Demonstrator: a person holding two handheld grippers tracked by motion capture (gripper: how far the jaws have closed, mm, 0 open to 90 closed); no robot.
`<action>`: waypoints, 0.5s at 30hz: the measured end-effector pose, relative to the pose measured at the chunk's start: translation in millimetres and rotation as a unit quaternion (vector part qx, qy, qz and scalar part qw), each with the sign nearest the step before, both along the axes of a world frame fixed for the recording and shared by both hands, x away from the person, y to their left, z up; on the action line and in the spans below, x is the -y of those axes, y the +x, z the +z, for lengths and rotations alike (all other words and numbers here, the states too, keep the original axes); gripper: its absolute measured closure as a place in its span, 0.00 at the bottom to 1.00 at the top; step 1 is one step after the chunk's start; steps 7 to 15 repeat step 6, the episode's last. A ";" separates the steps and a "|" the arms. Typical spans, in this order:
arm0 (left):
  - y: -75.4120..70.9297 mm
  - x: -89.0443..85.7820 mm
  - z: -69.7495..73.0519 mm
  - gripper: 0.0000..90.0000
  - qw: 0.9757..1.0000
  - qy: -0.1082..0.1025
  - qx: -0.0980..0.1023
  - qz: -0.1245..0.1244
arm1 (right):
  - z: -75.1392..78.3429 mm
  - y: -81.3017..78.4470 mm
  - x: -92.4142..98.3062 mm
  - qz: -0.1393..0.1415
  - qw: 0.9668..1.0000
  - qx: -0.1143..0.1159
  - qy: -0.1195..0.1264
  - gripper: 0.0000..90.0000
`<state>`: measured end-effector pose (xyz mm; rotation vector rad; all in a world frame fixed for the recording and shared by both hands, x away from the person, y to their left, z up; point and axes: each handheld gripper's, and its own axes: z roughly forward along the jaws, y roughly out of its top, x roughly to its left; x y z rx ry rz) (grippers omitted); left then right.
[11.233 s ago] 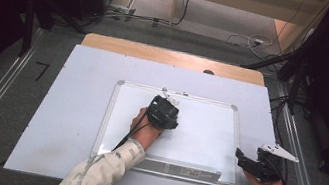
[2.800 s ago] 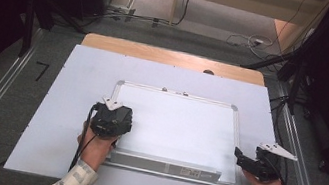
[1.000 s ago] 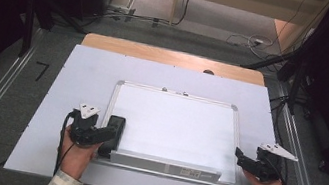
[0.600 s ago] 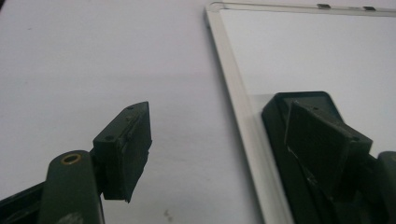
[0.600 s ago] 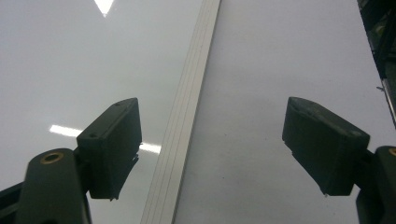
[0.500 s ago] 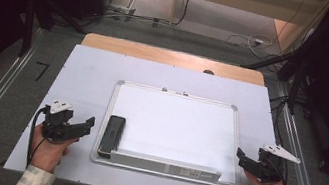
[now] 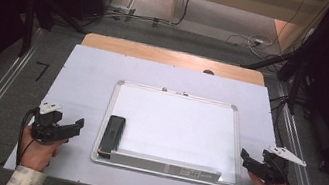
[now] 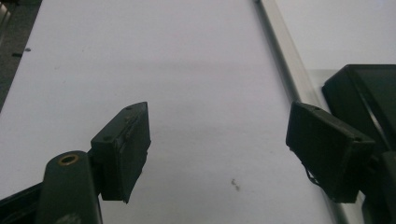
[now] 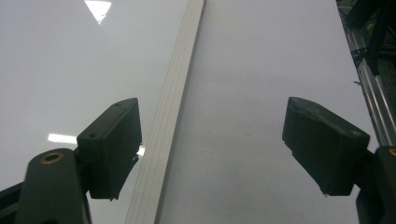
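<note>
Beside the whiteboard [image 7: 176,130], left tongs [image 7: 77,124] and right tongs [image 7: 244,155] wide apart, empty.

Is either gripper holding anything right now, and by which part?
Nothing is held. The left gripper and right gripper both have open, empty jaws; the black eraser lies free on the whiteboard.

Bare whiteboard [image 7: 182,128] centre, eraser [image 7: 112,134] blocking its left edge
</note>
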<state>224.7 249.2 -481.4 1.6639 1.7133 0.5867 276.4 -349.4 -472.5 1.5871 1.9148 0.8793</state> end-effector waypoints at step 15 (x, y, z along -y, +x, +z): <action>-0.4 -8.1 -5.9 0.25 1.000 -0.007 -0.006 0.006 | 0.9 -0.9 3.1 -0.005 1.000 0.002 0.001 0.20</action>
